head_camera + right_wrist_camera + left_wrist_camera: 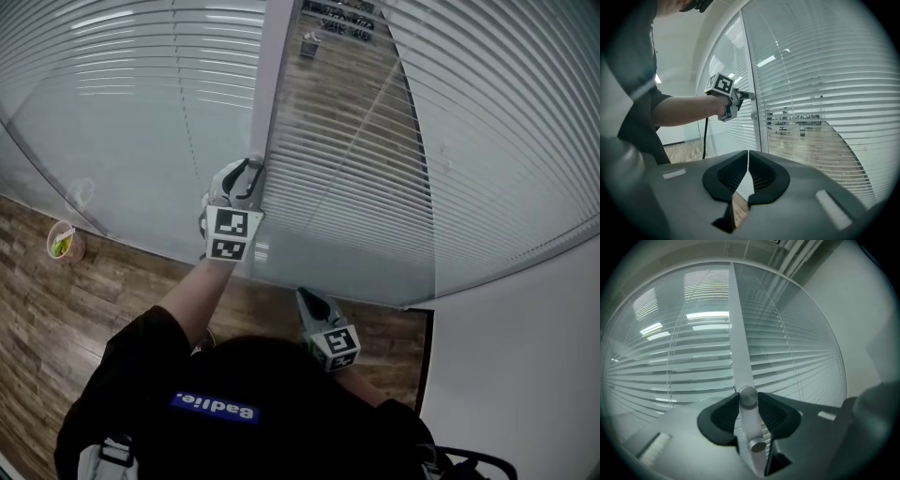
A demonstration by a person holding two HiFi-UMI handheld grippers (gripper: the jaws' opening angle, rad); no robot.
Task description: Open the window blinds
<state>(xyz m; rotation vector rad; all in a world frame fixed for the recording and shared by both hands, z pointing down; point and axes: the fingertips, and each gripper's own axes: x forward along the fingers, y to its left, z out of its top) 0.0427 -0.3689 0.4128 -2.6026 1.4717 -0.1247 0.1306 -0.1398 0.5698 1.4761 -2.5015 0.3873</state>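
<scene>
The blinds (375,178) hang behind glass on both sides of a pale upright frame post (278,75). Through the right pane's slats a room beyond shows. My left gripper (251,171) reaches level to the post, and its pads are closed on a round metal knob (749,396) on that post (738,343). A second knob (757,445) sits lower on the post. From the right gripper view, the left gripper (746,96) is at the post above that lower knob (753,115). My right gripper (748,155) hangs back by my body (307,297), jaws together with nothing between them.
A wood floor (56,309) runs along the glass, with a small bowl (64,243) on it at the left. A white wall (525,375) closes the right side. A black cable (705,136) hangs under my left arm.
</scene>
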